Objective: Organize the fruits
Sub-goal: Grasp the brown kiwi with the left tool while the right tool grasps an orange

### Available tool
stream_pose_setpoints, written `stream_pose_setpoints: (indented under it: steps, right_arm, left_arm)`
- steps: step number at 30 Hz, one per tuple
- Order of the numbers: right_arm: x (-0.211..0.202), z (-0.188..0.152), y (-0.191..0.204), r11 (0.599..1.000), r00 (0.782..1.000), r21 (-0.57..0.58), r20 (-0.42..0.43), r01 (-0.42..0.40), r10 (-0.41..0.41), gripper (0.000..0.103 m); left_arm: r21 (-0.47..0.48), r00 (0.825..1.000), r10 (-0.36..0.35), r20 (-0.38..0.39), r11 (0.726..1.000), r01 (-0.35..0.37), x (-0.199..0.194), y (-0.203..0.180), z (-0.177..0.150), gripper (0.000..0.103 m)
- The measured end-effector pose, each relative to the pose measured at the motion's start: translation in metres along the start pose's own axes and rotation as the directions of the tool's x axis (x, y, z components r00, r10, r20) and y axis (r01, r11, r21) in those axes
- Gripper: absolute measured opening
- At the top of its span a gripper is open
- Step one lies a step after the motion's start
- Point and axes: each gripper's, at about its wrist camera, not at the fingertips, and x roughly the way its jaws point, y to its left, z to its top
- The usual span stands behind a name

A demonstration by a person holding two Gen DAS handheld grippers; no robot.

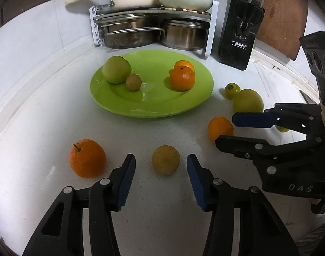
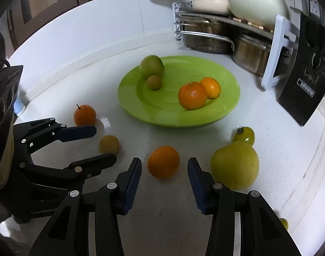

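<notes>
A green plate holds a green apple, a small brown fruit and two oranges. On the white counter, a small tan fruit sits between the tips of my left gripper; the pads stand apart from it, so the gripper is open. My right gripper is open around a loose orange, with a gap on each side. An orange with a stem lies left of the tan fruit. A yellow-green apple and a green tomato lie to the right.
A rack with steel pots, white pans and a pale kettle stands behind the plate. A black knife block and a wooden board stand at the back right. A small yellow-green fruit lies by the right gripper's arm.
</notes>
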Motion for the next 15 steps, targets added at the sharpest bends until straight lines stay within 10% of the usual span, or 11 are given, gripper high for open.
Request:
stream_pose_setpoints:
  steps: [15]
  right_arm:
    - [0.0112,0.0002,-0.0007,1.0,1.0,-0.005,-0.019,0.0,0.0,0.035]
  left_arm:
    - [-0.03,0.999,-0.026,-0.019,0.999,0.026,0.0079,0.0015,0.0037,0.028]
